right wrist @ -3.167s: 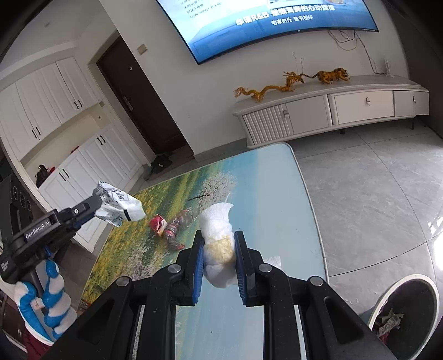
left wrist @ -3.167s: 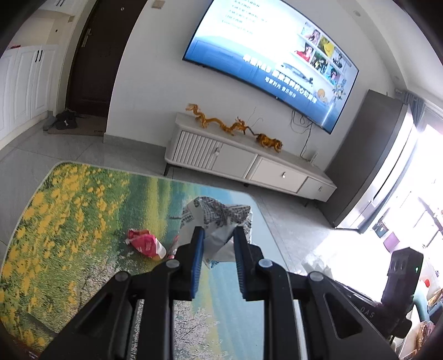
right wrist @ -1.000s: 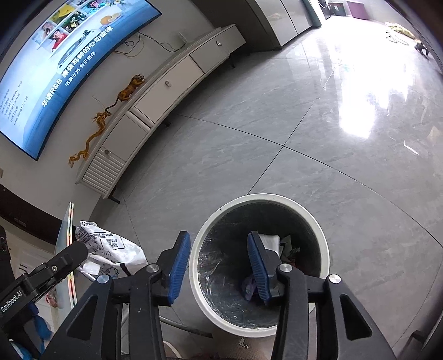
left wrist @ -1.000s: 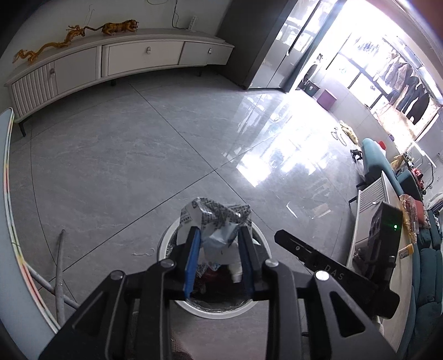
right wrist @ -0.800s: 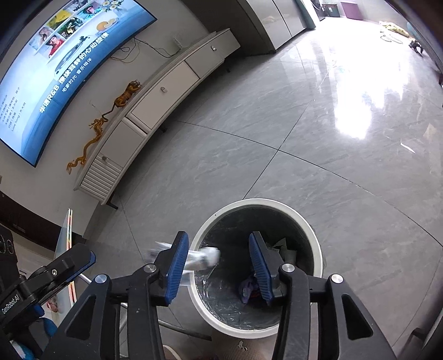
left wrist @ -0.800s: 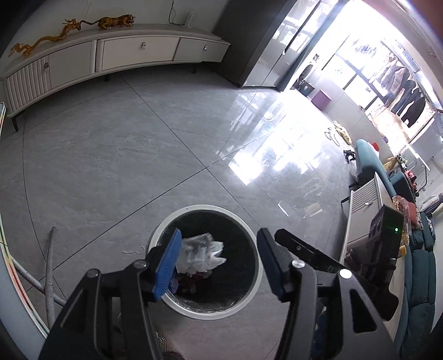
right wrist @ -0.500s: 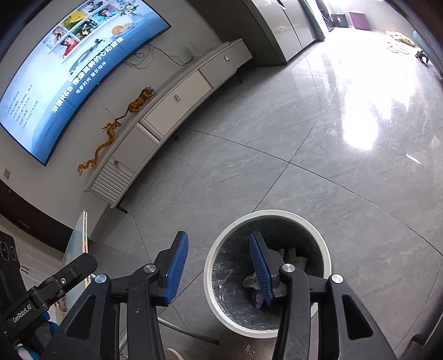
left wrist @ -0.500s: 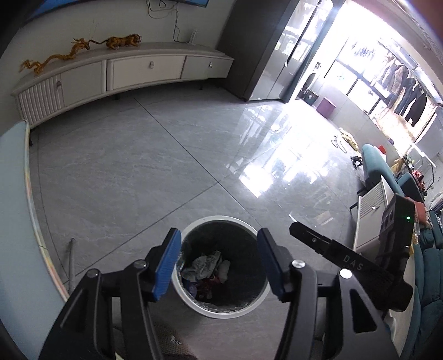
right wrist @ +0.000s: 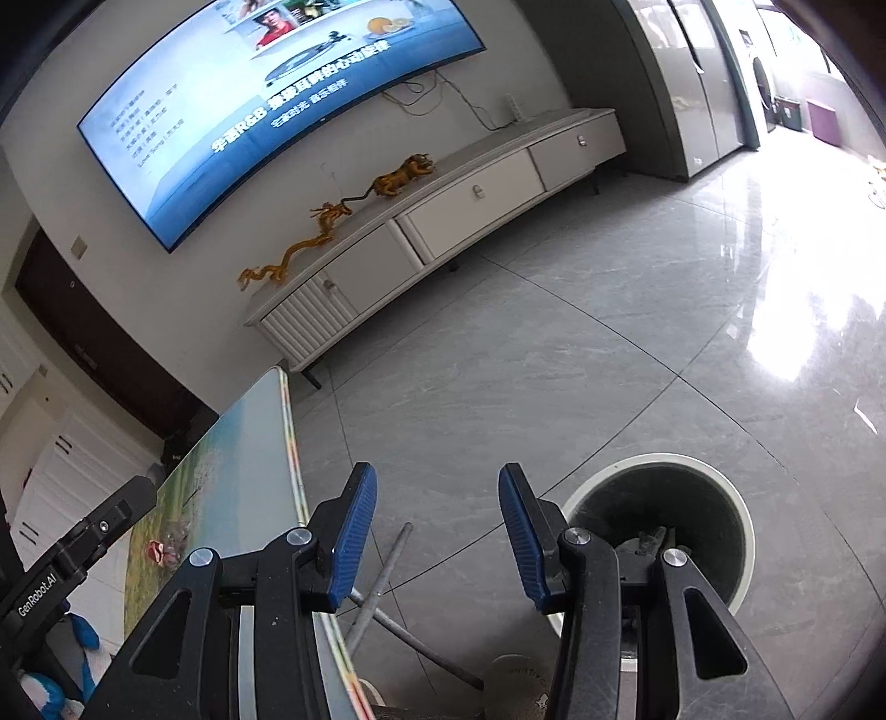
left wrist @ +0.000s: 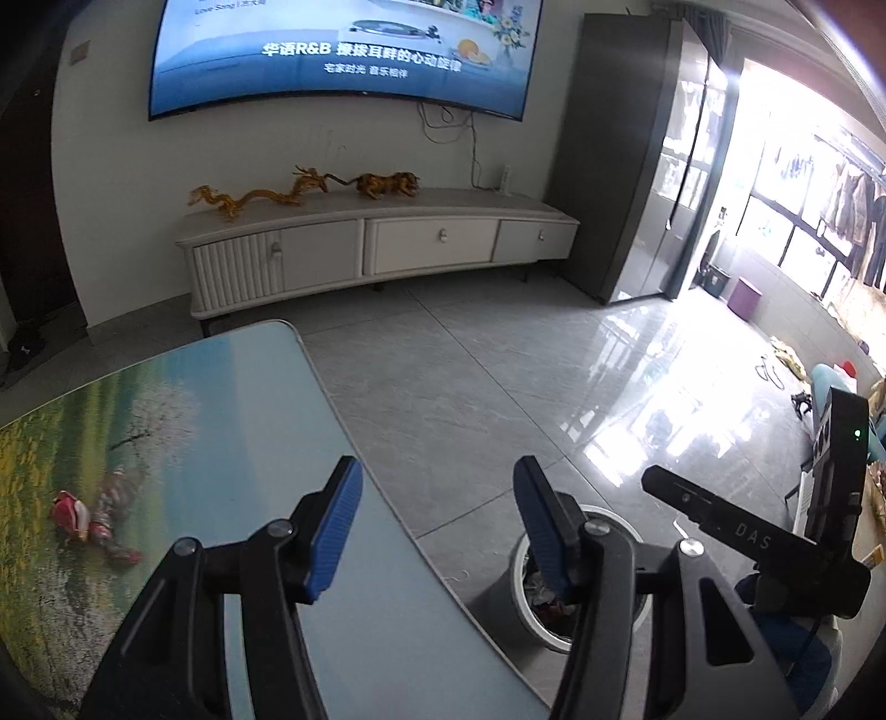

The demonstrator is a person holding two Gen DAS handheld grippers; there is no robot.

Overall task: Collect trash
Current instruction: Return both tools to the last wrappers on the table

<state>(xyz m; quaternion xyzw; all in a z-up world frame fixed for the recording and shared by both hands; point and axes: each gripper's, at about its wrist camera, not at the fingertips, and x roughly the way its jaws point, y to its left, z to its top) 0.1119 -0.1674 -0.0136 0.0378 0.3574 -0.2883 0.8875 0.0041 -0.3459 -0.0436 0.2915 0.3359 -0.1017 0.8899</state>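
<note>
My left gripper [left wrist: 437, 498] is open and empty above the right edge of the picture-printed table [left wrist: 221, 421]. A red and dark wrapper [left wrist: 91, 523] lies on the table at the left; it also shows small in the right wrist view [right wrist: 166, 545]. The white-rimmed trash bin [left wrist: 523, 595] stands on the floor right of the table, with trash inside. My right gripper [right wrist: 437, 509] is open and empty above the floor, between the table edge and the bin [right wrist: 736, 518].
A white TV cabinet [left wrist: 376, 249] with golden figurines stands against the far wall under a large TV [left wrist: 343, 50]. Grey table legs [right wrist: 382, 581] cross below my right gripper. Glossy grey tile floor [left wrist: 498, 387] spreads to the right toward bright windows.
Both grippers let their trash fall into the bin and opened. They then rose and turned from the bin toward the table and TV wall.
</note>
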